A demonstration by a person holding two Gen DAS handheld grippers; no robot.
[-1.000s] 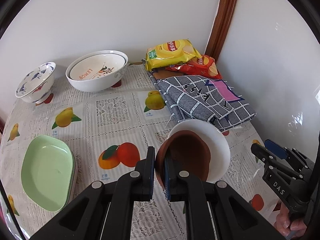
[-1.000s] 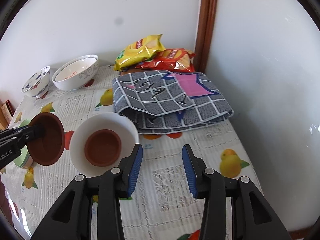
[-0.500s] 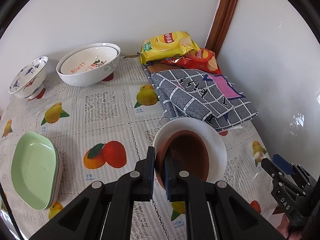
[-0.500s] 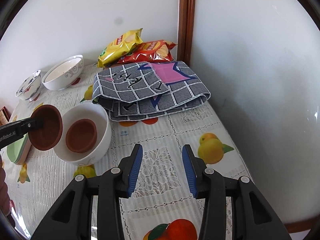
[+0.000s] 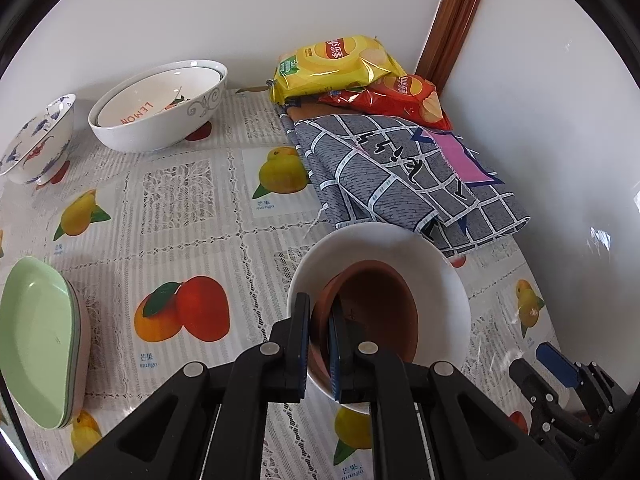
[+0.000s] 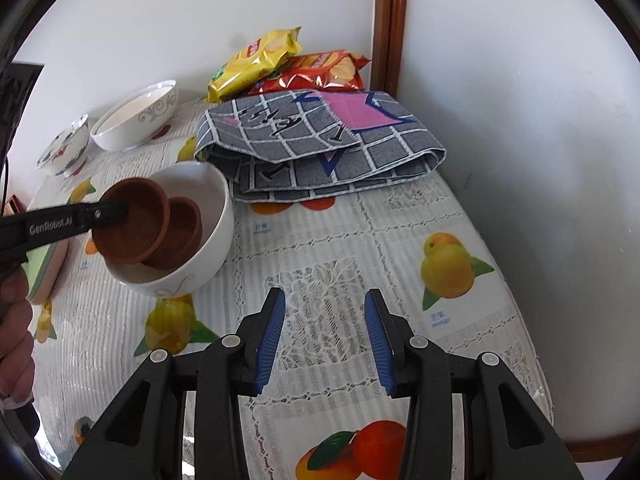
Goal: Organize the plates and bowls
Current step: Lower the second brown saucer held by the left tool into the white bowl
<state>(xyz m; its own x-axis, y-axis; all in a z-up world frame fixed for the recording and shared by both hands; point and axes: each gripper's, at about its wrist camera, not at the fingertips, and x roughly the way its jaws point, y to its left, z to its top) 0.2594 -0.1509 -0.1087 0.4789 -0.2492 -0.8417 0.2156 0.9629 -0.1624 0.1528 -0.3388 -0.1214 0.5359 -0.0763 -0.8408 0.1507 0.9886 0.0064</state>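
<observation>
My left gripper (image 5: 319,320) is shut on the rim of a brown clay bowl (image 5: 376,312). It holds the bowl tilted, low inside a white bowl (image 5: 380,236) on the fruit-print tablecloth. In the right wrist view the held brown bowl (image 6: 132,224) overlaps a second brown bowl (image 6: 184,232) that lies in the white bowl (image 6: 218,216); whether the two touch I cannot tell. My right gripper (image 6: 325,336) is open and empty above bare tablecloth, to the right of the white bowl. A hand (image 6: 14,320) holds the left gripper's handle.
Two nested white bowls (image 5: 160,108) and a blue-patterned bowl (image 5: 36,140) stand by the back wall. Stacked green plates (image 5: 36,340) lie at the left. A folded grey cloth (image 5: 400,172) and two chip bags (image 5: 336,64) fill the back corner, with a wall close on the right.
The left gripper has come down and carried the brown bowl from beside the white bowl into it. The right gripper has sunk toward the tablecloth, still open.
</observation>
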